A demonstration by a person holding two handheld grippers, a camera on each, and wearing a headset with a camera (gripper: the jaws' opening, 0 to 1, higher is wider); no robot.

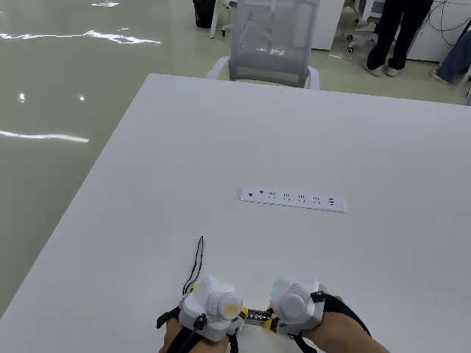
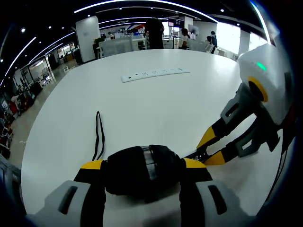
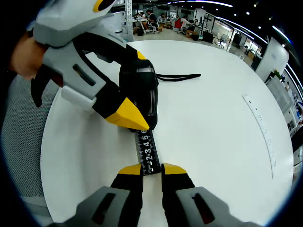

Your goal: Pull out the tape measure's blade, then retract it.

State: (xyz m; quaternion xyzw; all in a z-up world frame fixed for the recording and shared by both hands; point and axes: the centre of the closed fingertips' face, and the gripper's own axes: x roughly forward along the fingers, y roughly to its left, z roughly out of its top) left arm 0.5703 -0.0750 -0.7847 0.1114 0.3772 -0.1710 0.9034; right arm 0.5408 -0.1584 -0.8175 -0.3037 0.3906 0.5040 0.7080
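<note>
Left hand-held gripper (image 2: 144,165) clenches the tape measure (image 3: 139,92); right hand-held gripper (image 3: 151,169) pinches its blade (image 3: 147,149). Pull-out looks barely started: next, draw toward 3 o'clock

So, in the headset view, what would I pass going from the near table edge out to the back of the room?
Left gripper, holding the tape measure, level with right gripper pinching its blade → black strap → power strip → office chair → a person's legs.
</note>
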